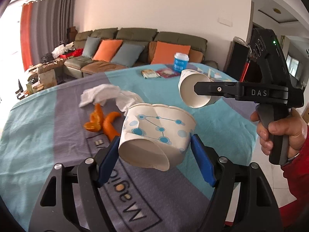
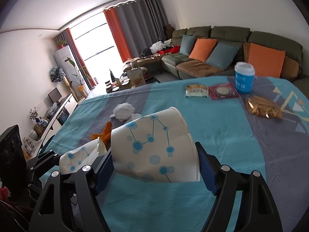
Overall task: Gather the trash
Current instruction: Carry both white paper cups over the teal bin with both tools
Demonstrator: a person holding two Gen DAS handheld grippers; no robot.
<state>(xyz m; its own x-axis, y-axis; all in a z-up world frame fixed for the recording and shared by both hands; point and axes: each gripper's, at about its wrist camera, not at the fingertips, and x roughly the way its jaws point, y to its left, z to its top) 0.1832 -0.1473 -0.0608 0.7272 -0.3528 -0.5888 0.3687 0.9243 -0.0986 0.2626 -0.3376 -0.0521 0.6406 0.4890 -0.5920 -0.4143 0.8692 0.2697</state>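
Crumpled paper cup (image 1: 154,135), white with blue dot-and-line print, pinched on its side between the blue pads of the left gripper (image 1: 155,150), lifted off the tablecloth (image 1: 38,135). Second paper cup (image 2: 154,147), same print, clamped the same way in the right gripper (image 2: 154,166), also held above the cloth. Ahead of the left gripper: orange peel (image 1: 104,123), then crumpled tissue (image 1: 104,95). Farther ahead of the right gripper: snack packets (image 2: 197,91), blue lidded cup (image 2: 243,77), gold wrapper (image 2: 262,107). Hand (image 1: 280,133) in red sleeve grips the right gripper's handle.
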